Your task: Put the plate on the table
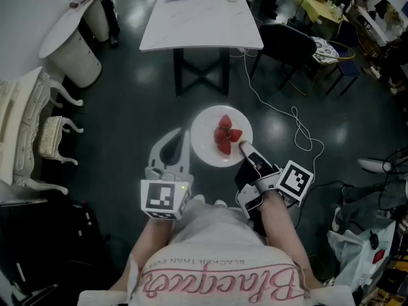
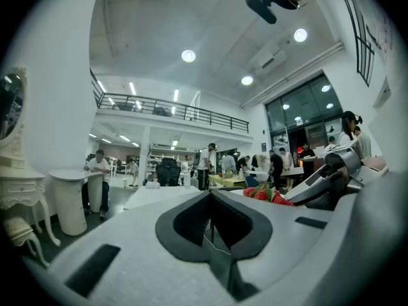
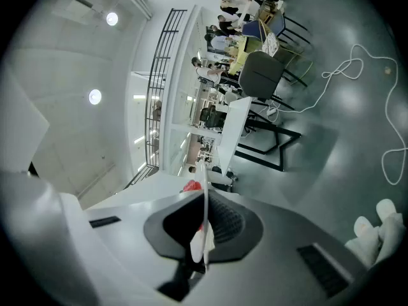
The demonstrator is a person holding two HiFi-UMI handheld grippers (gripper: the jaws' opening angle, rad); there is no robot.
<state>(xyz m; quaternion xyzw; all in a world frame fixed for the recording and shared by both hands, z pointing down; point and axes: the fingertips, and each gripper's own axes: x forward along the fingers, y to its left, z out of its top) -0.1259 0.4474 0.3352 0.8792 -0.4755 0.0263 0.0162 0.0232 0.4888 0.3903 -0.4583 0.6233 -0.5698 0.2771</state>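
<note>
Head view: the right gripper (image 1: pixel 244 148) pinches the near rim of a round white plate (image 1: pixel 207 131) carrying red strawberries (image 1: pixel 225 136). It holds the plate in the air above the dark floor (image 1: pixel 127 107), well short of the white rectangular table (image 1: pixel 201 21) beyond the fingertips, with the left gripper (image 1: pixel 180 138) just beside the plate's left edge. Left gripper view: its jaws are pressed together on nothing, and the strawberries lie off to their right. Right gripper view: the jaws are clamped on the plate's thin rim, seen edge-on between them.

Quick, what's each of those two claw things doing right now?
Left gripper: shut, holding nothing.
Right gripper: shut on the rim of the plate carrying strawberries.
</note>
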